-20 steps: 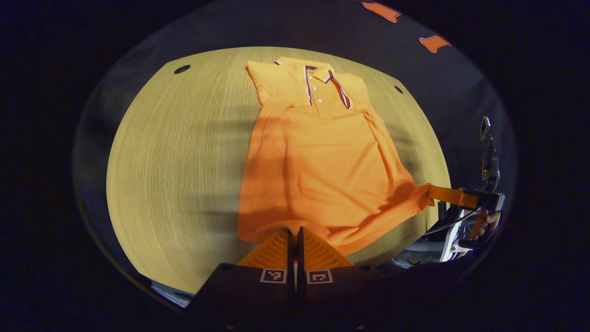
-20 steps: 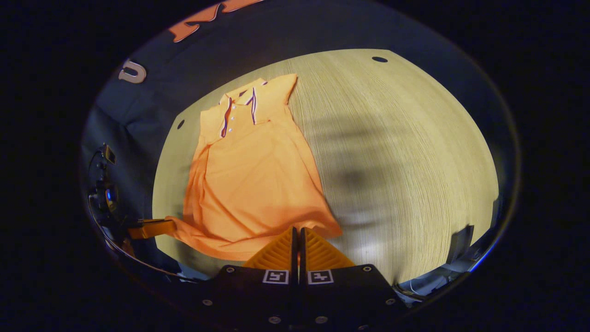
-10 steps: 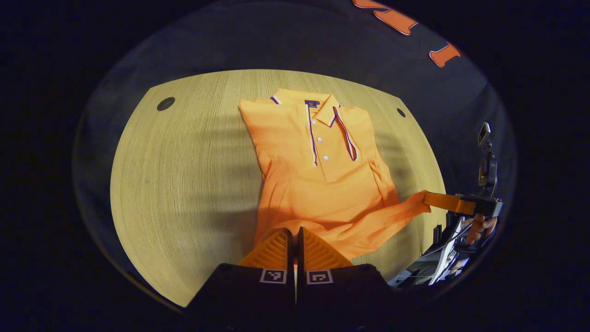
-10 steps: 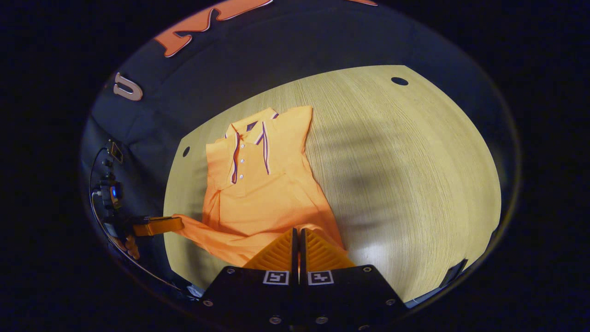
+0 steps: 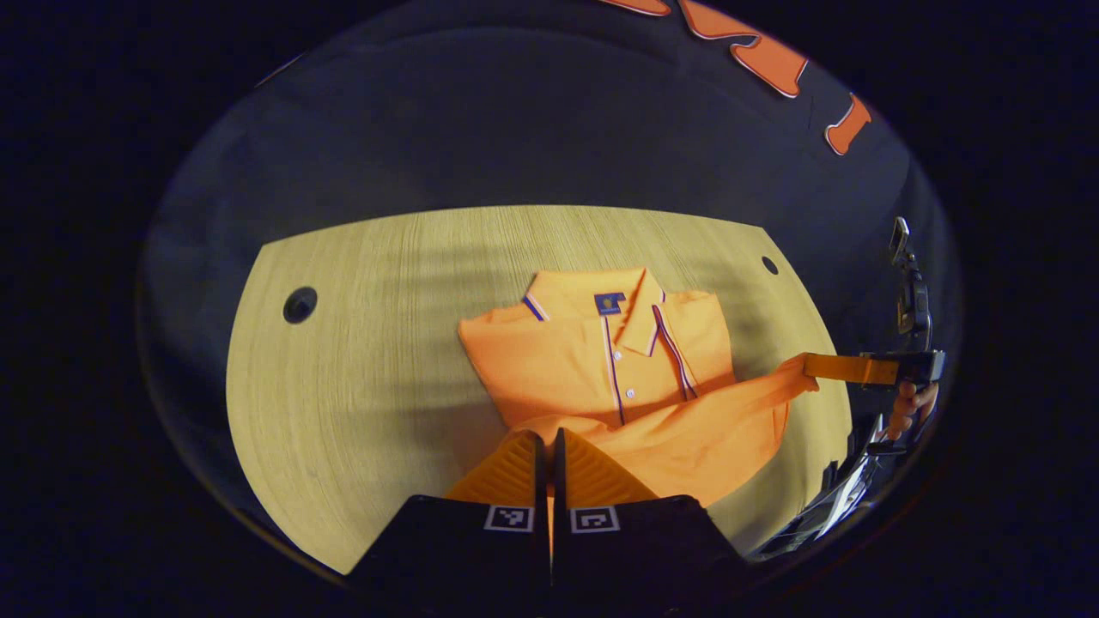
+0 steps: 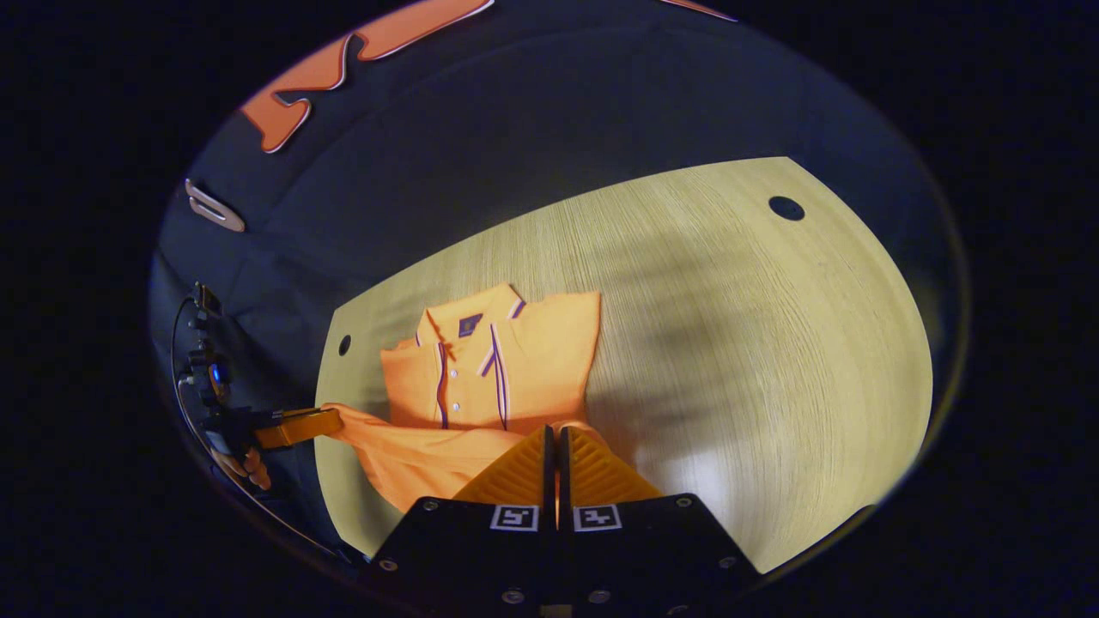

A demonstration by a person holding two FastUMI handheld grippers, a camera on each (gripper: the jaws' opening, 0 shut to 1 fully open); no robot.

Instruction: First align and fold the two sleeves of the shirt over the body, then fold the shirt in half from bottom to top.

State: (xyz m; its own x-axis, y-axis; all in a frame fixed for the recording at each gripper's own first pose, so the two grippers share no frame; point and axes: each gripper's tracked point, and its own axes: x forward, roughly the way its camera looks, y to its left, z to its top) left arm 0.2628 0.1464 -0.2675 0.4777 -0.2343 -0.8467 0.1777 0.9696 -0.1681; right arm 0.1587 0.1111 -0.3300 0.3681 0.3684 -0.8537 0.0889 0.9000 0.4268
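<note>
Shirt (image 5: 592, 360) hem pinched by both claws, lifted.

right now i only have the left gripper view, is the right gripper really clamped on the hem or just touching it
observer: Clamped. In the right gripper view the right gripper has its fingers pressed together with the shirt hem between them.
operator: how does my left one look from there
observer: The left gripper pinches the other hem corner at the table side edge, fabric pulled taut toward it.
operator: whats under it
observer: A hand grips it from below, off the table's side.
</note>
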